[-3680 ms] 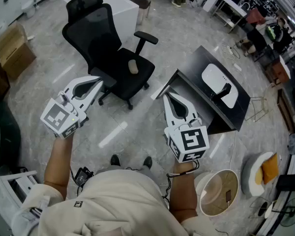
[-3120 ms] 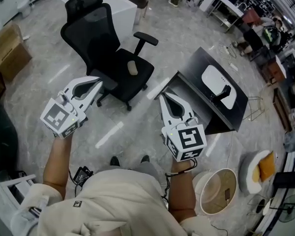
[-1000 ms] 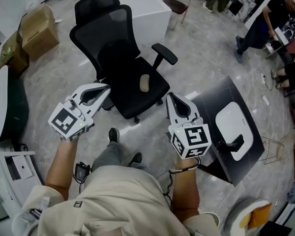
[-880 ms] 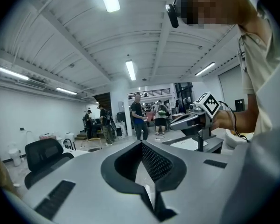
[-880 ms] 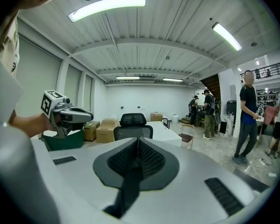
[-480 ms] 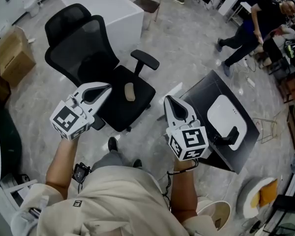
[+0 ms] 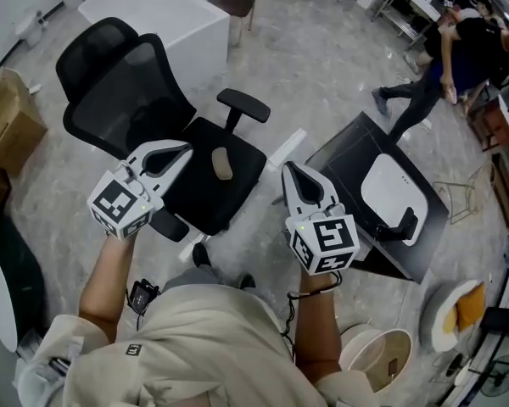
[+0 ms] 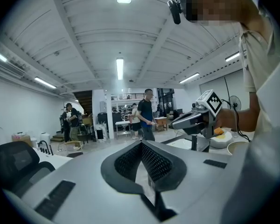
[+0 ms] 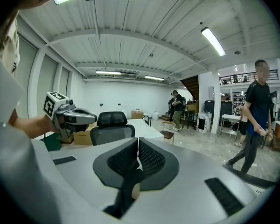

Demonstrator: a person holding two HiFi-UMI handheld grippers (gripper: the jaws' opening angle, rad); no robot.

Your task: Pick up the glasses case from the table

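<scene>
In the head view, a low black table stands on the floor at the right. On it lie a white oval pad and a black object; I cannot make out a glasses case for certain. My right gripper is held in the air to the left of that table, shut and holding nothing. My left gripper hangs over a black office chair, also shut and holding nothing. A small beige oblong thing lies on the chair seat. Each gripper view shows its own jaws meeting, left gripper and right gripper.
A white table stands behind the chair, and a cardboard box sits at the left. A person walks at the top right. A round bin and a white dish with something orange are at the bottom right.
The chair and the black table have shifted across the head view as I move. Both grippers stay raised in front of me and shut. A person has walked into the top right.
</scene>
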